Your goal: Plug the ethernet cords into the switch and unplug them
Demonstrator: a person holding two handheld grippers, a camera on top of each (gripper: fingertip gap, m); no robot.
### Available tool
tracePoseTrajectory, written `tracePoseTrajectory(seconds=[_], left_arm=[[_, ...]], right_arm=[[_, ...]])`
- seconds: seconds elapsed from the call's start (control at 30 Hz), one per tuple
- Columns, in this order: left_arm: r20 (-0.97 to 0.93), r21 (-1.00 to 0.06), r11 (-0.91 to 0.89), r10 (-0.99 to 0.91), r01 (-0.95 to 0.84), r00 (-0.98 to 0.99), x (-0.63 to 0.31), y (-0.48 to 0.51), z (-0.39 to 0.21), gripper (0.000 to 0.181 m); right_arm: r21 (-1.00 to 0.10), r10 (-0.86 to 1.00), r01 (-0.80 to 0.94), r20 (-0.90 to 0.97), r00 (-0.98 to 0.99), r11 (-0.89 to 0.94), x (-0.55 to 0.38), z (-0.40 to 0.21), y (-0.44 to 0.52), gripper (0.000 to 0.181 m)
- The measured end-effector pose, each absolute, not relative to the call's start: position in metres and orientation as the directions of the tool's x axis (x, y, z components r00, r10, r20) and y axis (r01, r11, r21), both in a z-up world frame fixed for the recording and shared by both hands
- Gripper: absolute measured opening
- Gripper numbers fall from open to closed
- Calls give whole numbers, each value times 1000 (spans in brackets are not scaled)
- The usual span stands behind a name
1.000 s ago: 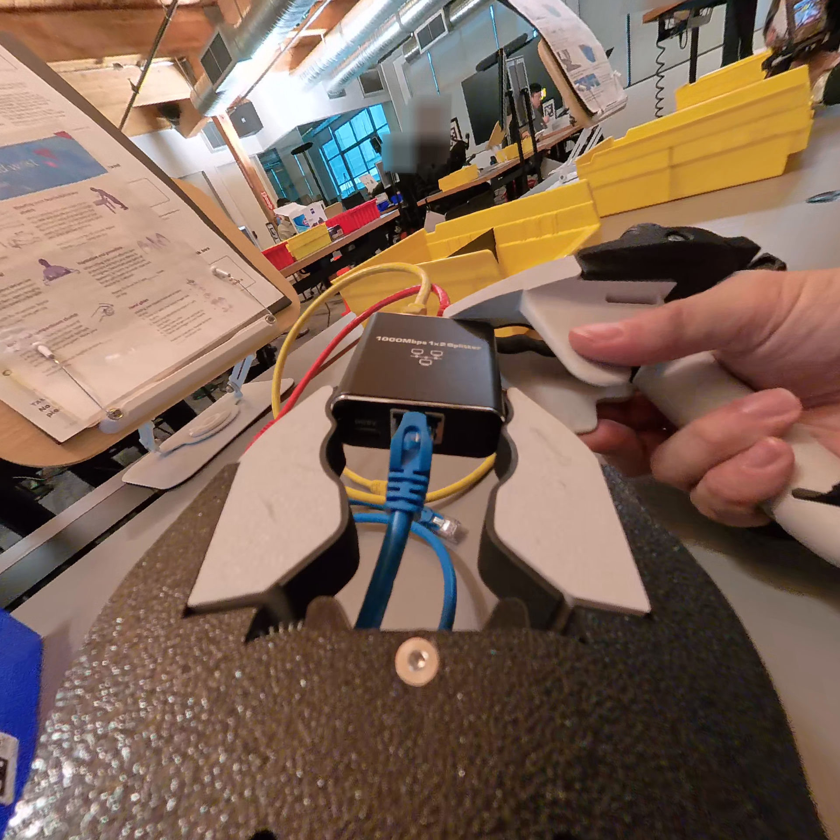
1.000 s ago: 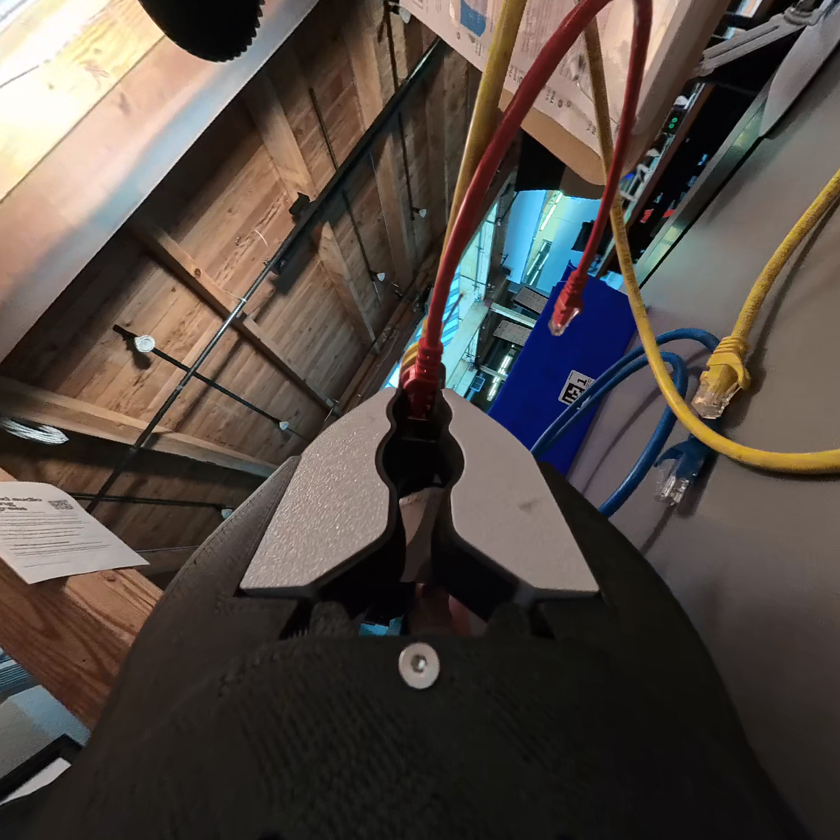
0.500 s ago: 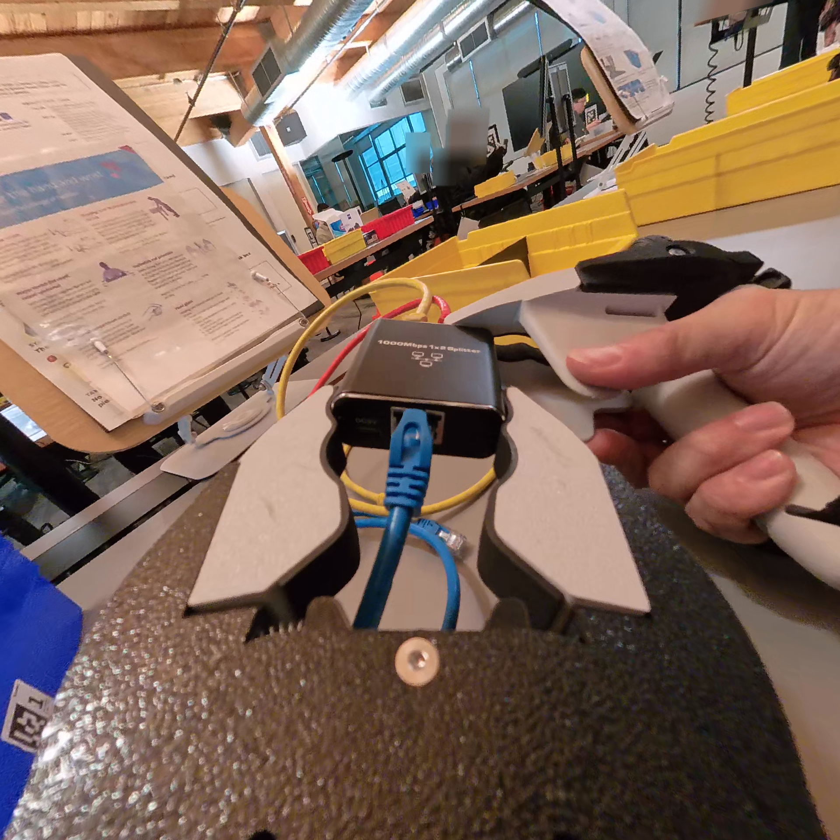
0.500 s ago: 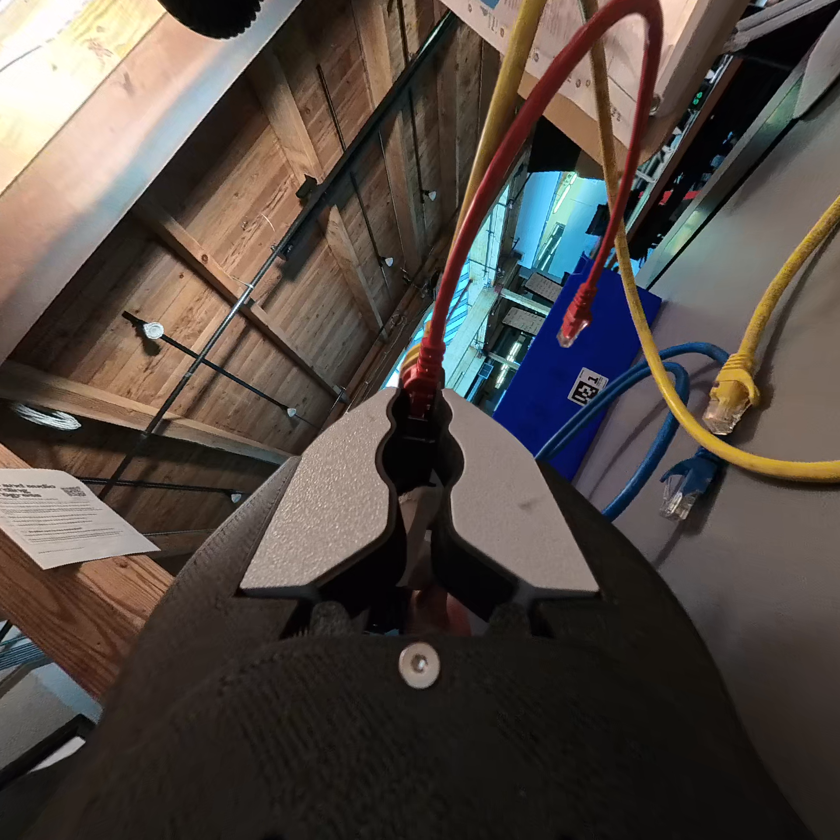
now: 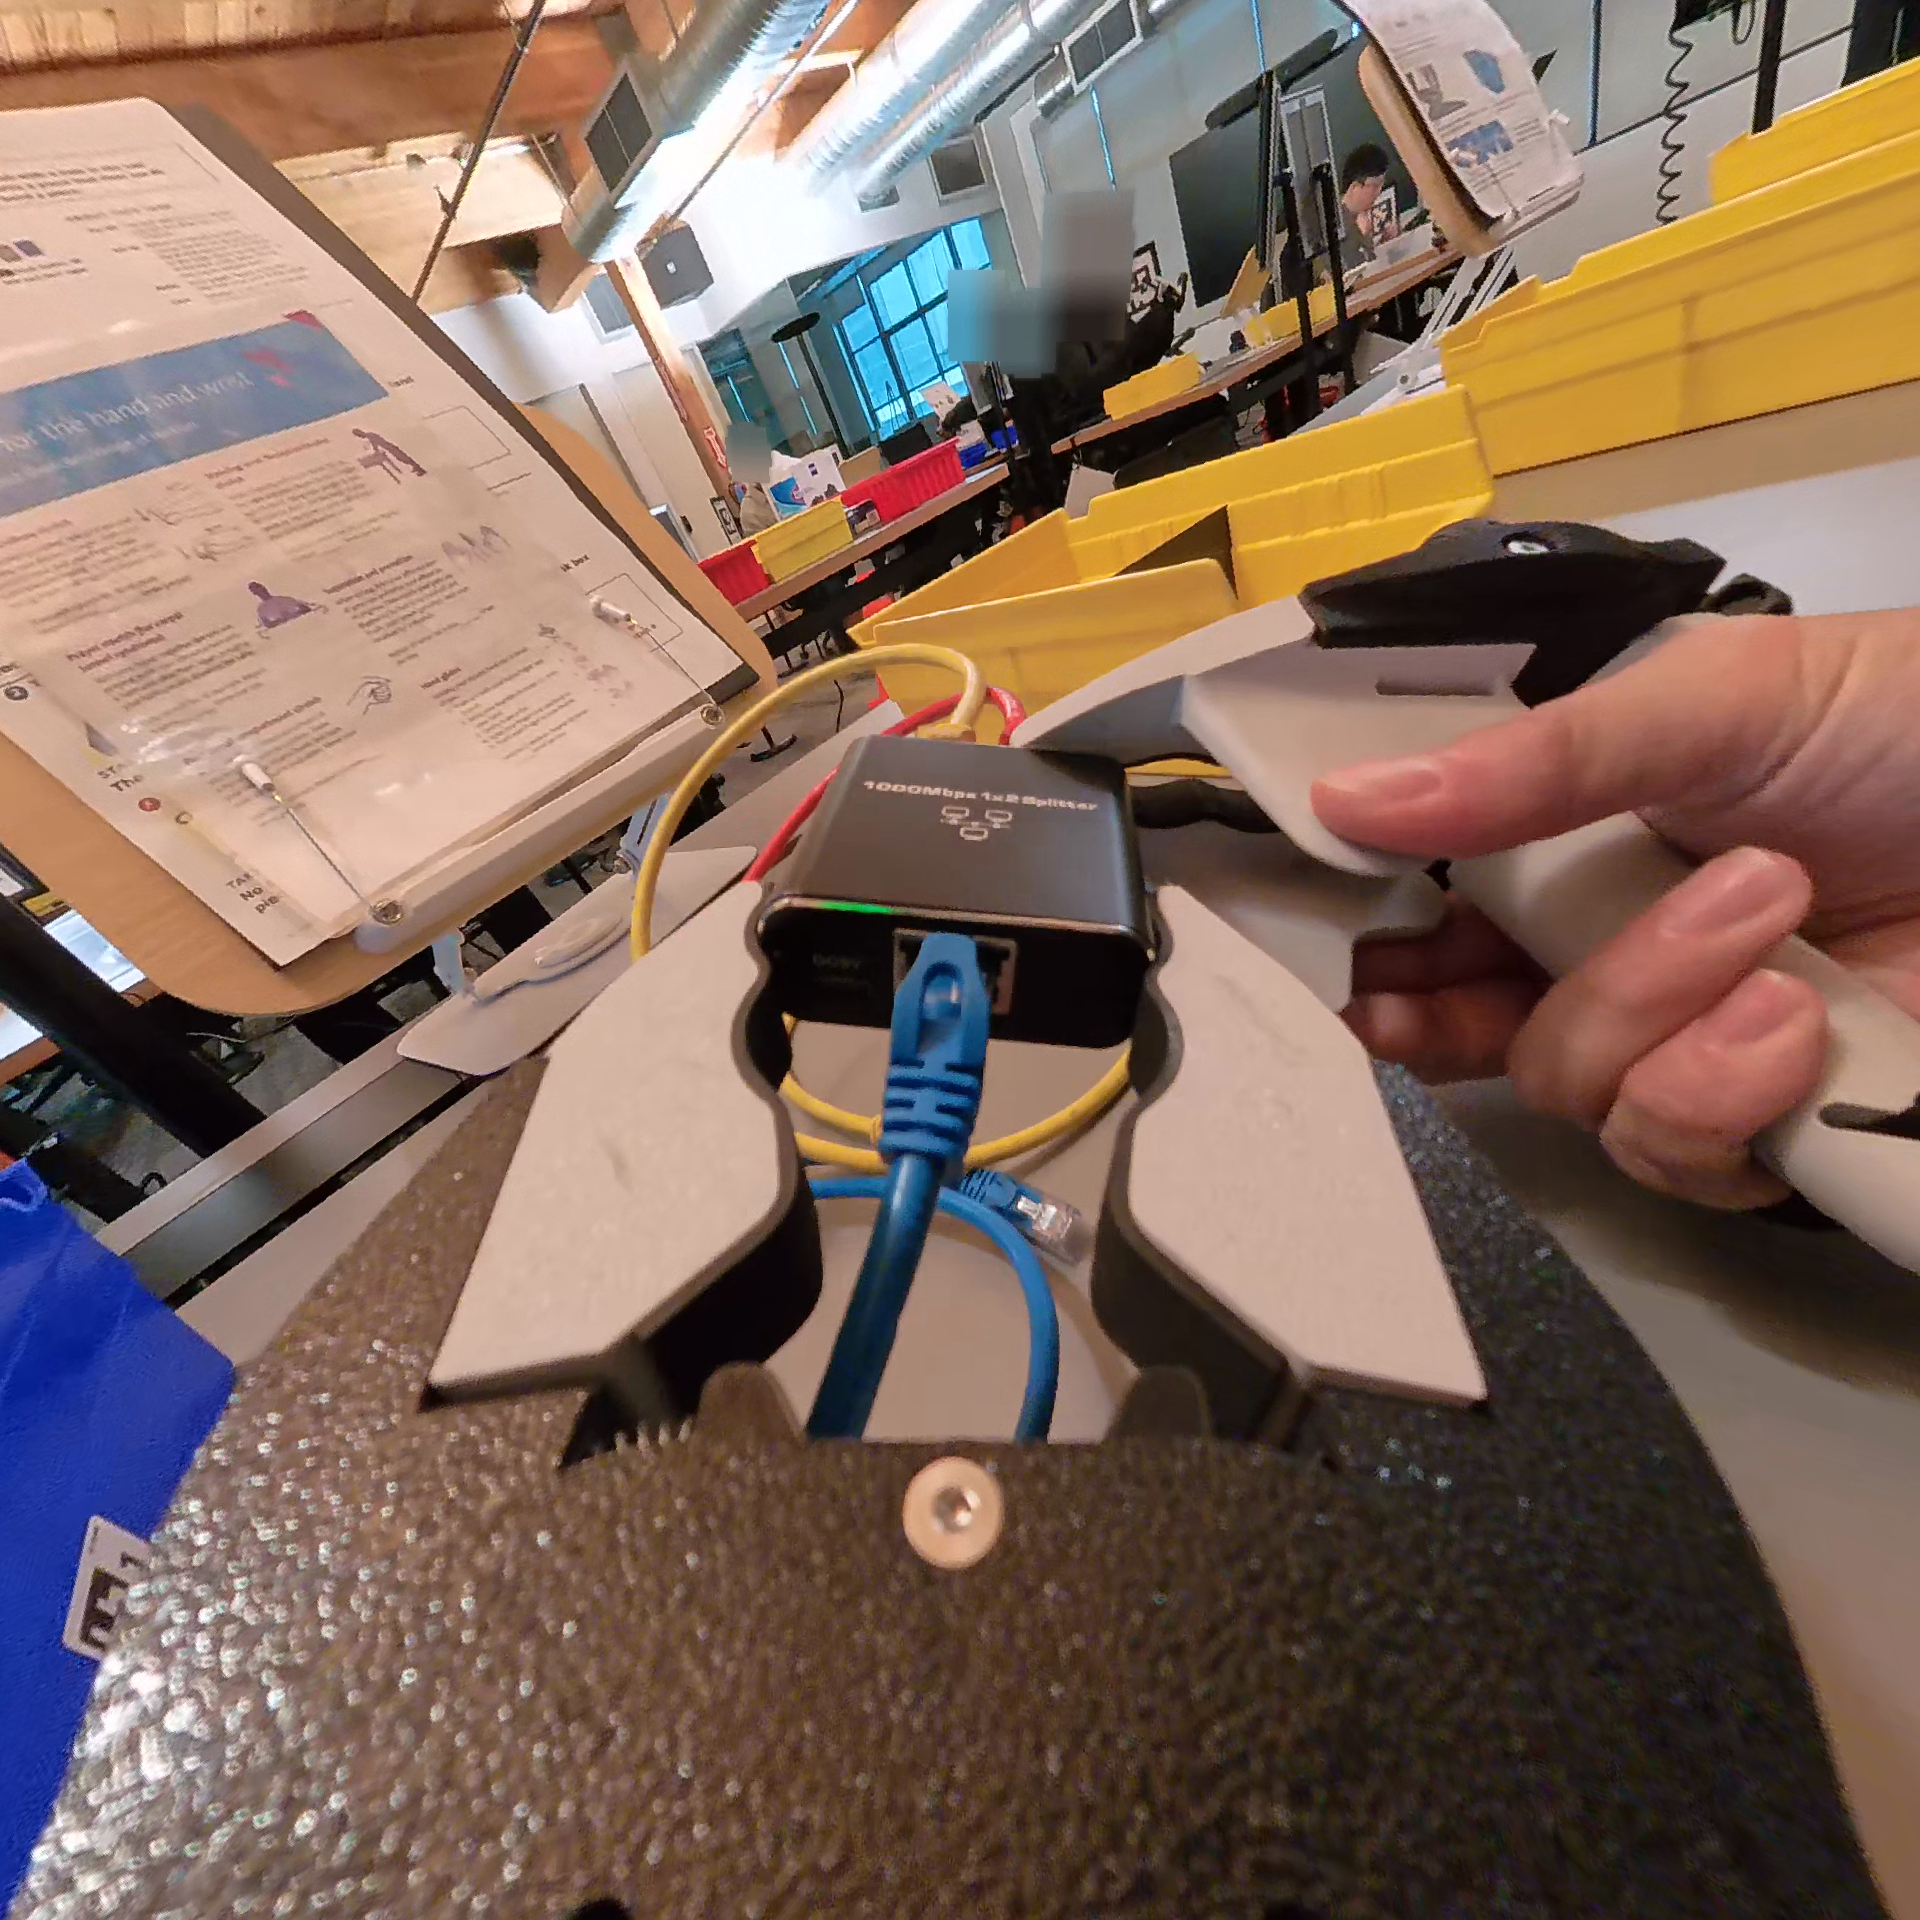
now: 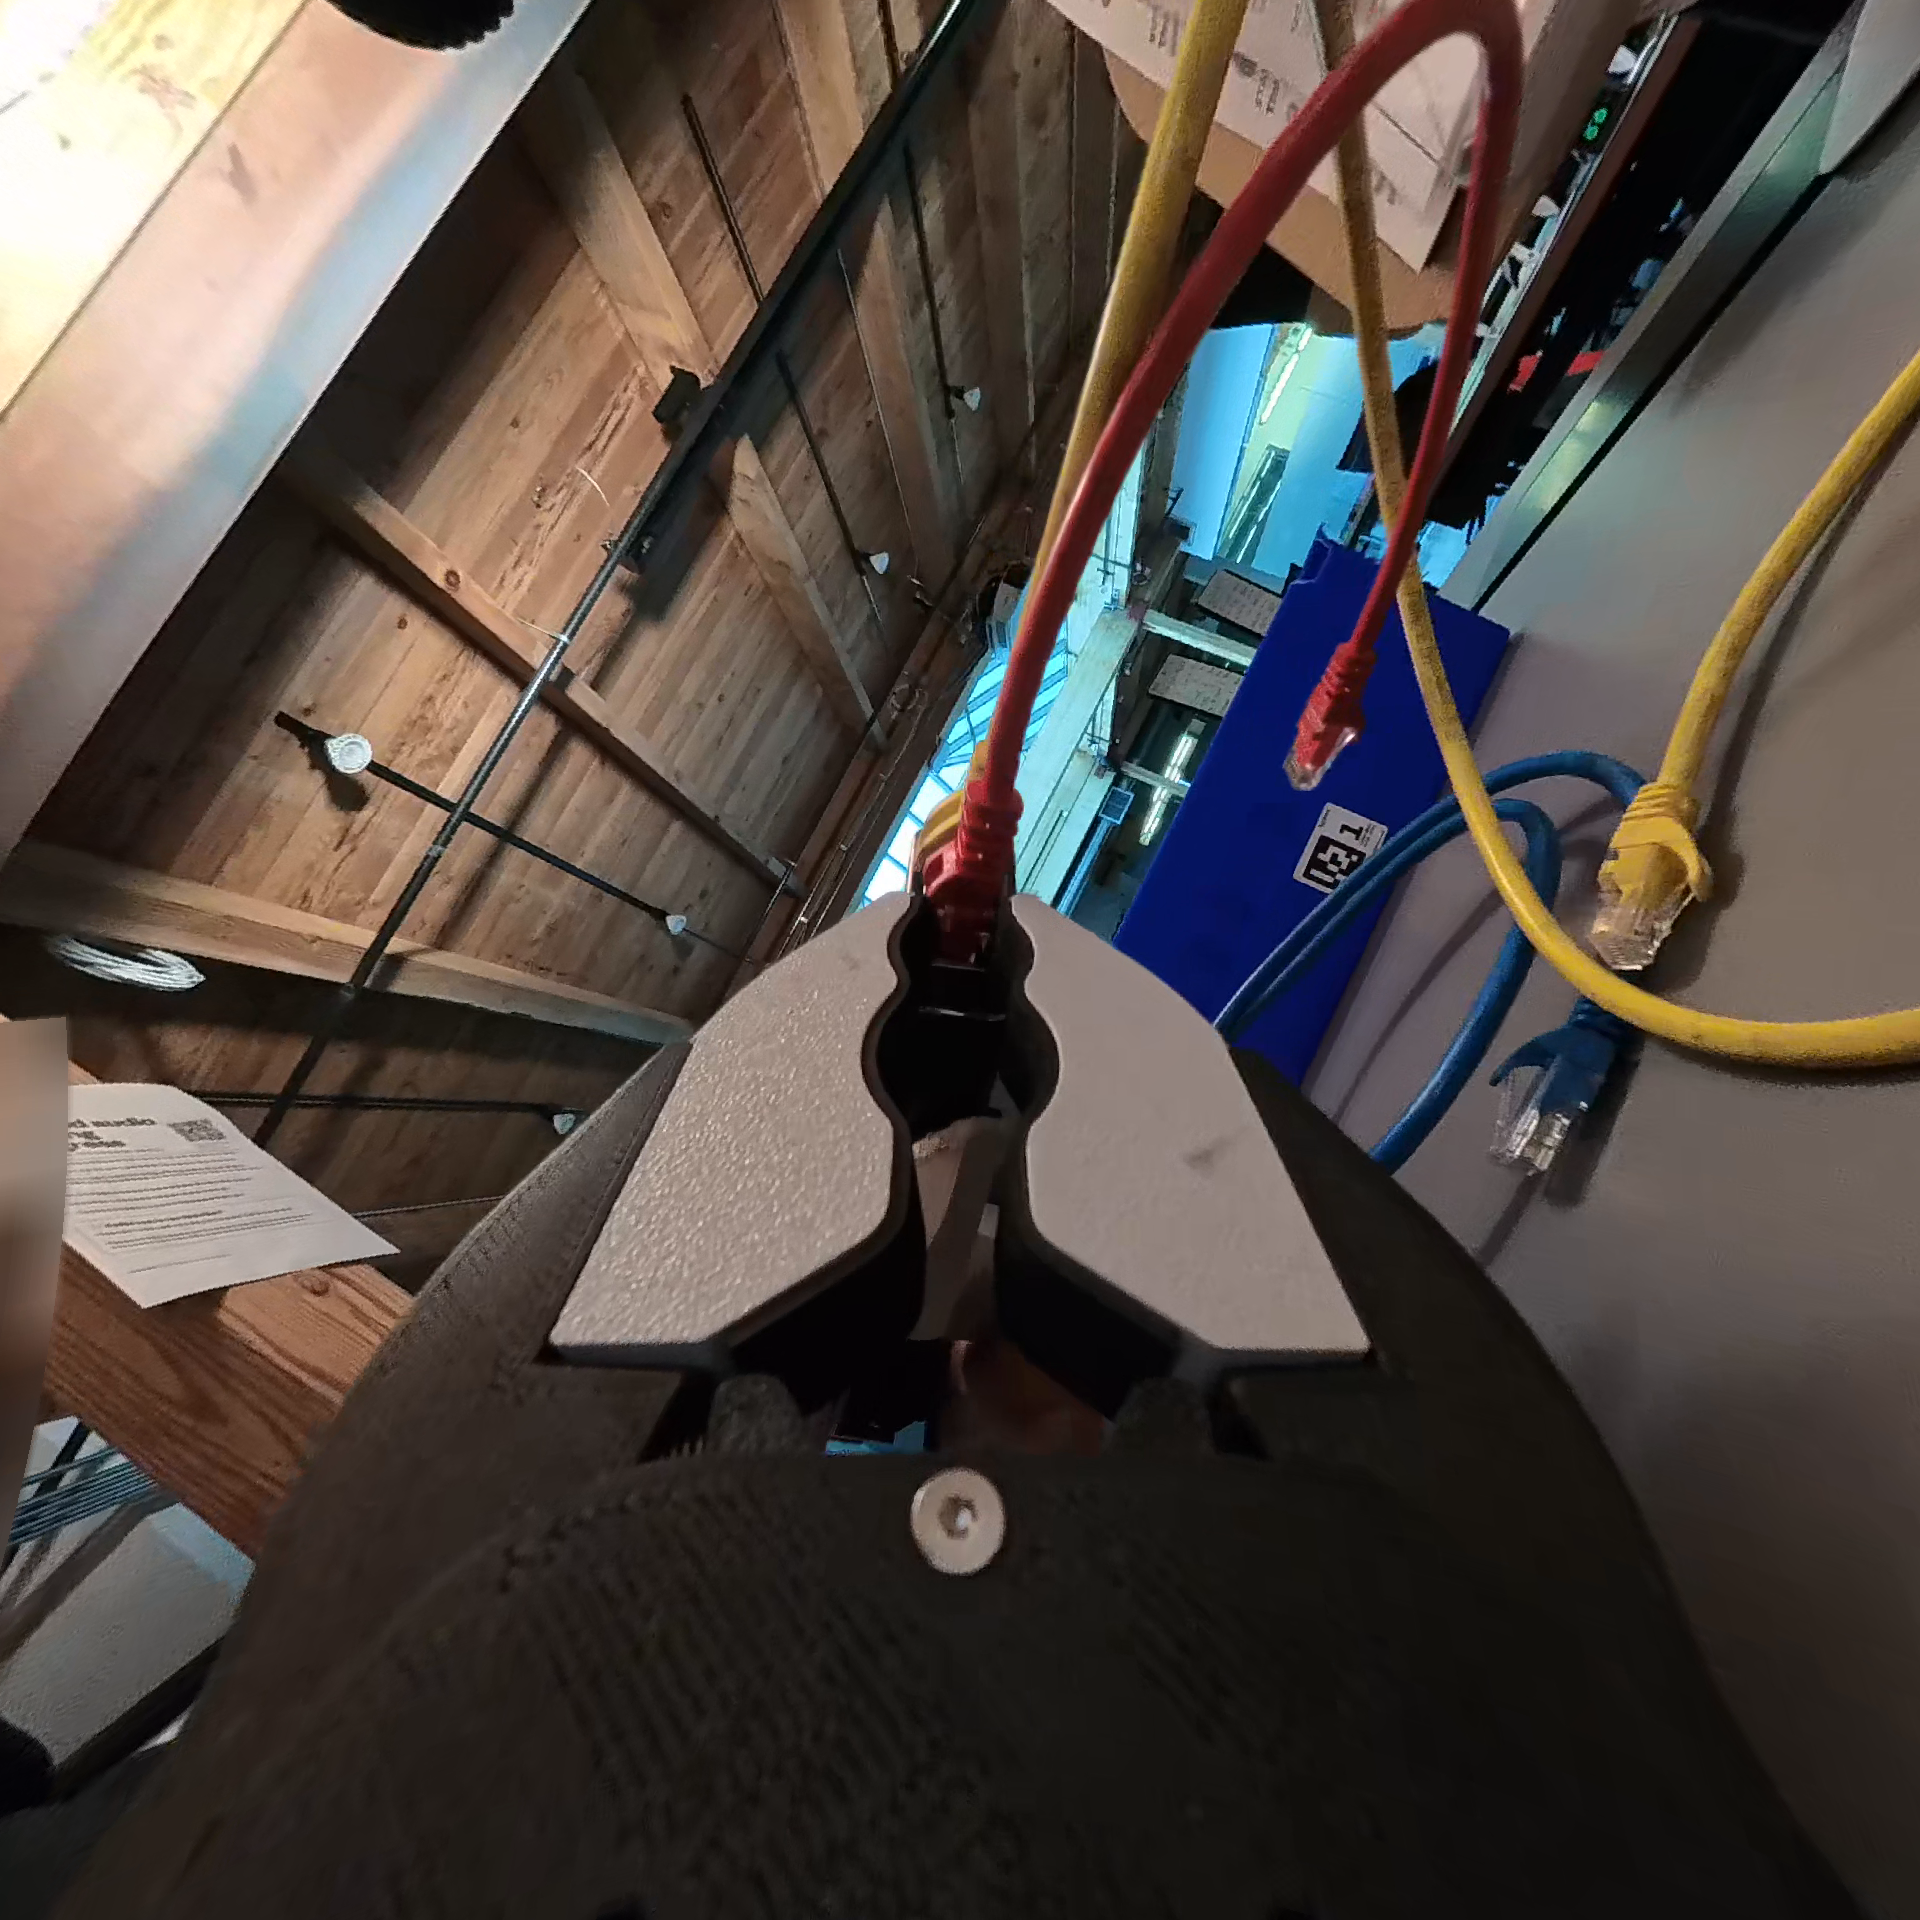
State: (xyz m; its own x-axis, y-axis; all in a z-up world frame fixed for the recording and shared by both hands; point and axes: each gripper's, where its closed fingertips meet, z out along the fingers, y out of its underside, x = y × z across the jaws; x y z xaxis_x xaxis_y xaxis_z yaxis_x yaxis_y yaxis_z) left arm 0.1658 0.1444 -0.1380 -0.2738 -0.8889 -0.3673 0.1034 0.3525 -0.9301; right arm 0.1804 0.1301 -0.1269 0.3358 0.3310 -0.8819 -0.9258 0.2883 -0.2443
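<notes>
In the left wrist view my left gripper [image 5: 954, 935] is shut on the black switch [image 5: 966, 831], its fingers on the two sides. A blue cord [image 5: 930, 1049] is plugged into the near port. A yellow cord [image 5: 665, 831] and a red cord [image 5: 1003, 712] meet the far side. A hand holds my right gripper [image 5: 1101, 717] there. In the right wrist view my right gripper [image 6: 966, 925] is shut on a red plug [image 6: 977, 842]. Its seat in the switch is hidden. The red cord's other plug [image 6: 1325, 717] hangs free.
A loose yellow plug [image 6: 1647, 883] and a loose blue plug [image 6: 1538, 1101] lie on the grey table [image 6: 1714, 1403]. A blue bin [image 6: 1278, 810] stands at the table's edge. A tilted board with a printed sheet [image 5: 312, 623] stands left. Yellow bins [image 5: 1351, 540] lie behind.
Both grippers keep their grips. The switch and both views have shifted slightly. A green light now shows on the switch's near top edge. The red cord's loop has swung a little.
</notes>
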Motion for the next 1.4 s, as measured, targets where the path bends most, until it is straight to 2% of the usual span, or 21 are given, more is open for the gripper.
tracePoseTrajectory(seconds=[0.2, 0.37, 0.47, 0.57, 0.63, 0.7, 0.77, 0.83, 0.87, 0.93, 1.03, 1.13, 1.3, 1.4], left_arm=[[-343, -939, 318, -898, 132, -277, 165, 144, -133, 64], [-234, -972, 212, -921, 101, -312, 166, 143, -134, 64], [-348, -937, 330, -906, 115, -241, 166, 145, -133, 63], [-289, -957, 273, -920, 97, -263, 168, 145, -134, 63], [-184, -983, 175, -934, 58, -306, 169, 146, -137, 63], [-204, -979, 199, -935, 48, -288, 169, 148, -139, 63], [-328, -944, 315, -922, 94, -204, 166, 153, -133, 63], [-288, -955, 271, -945, 122, -156, 162, 163, -123, 63], [-249, -965, 229, -953, 131, -172, 162, 165, -122, 63], [-234, -964, 206, -959, 170, -162, 161, 168, -116, 63], [-234, -955, 212, -969, 208, -86, 156, 181, -109, 63], [-233, -952, 214, -970, 219, -65, 154, 189, -107, 63], [-247, -953, 227, -966, 199, -78, 156, 188, -111, 63], [-248, -955, 225, -963, 191, -103, 158, 185, -113, 63]], right_arm=[[-314, 311, -896, -858, 409, 313, 177, -118, 129, 12], [-337, 297, -886, -852, 431, 320, 179, -120, 130, 13], [-328, 327, -892, -844, 424, 311, 180, -118, 131, 13], [-350, 323, -884, -836, 444, 309, 181, -119, 132, 13], [-373, 294, -877, -839, 459, 304, 183, -122, 133, 12], [-384, 278, -874, -841, 464, 298, 184, -124, 135, 13], [-319, 285, -874, -856, 432, 366, 199, -122, 127, 12], [-301, 285, -861, -854, 435, 410, 222, -123, 107, 12], [-355, 236, -843, -850, 471, 404, 224, -125, 104, 12], [-533, 142, -761, -777, 613, 369, 216, -119, 102, 12], [-676, 81, -671, -683, 726, 306, 210, -95, 91, 12], [-841, -65, -482, -510, 858, 245, 221, -63, 59, 11], [-966, -287, -219, -250, 925, 136, 260, -9, -12, 11], [-973, -423, -169, -89, 902, -157, 301, -24, -56, 11]])
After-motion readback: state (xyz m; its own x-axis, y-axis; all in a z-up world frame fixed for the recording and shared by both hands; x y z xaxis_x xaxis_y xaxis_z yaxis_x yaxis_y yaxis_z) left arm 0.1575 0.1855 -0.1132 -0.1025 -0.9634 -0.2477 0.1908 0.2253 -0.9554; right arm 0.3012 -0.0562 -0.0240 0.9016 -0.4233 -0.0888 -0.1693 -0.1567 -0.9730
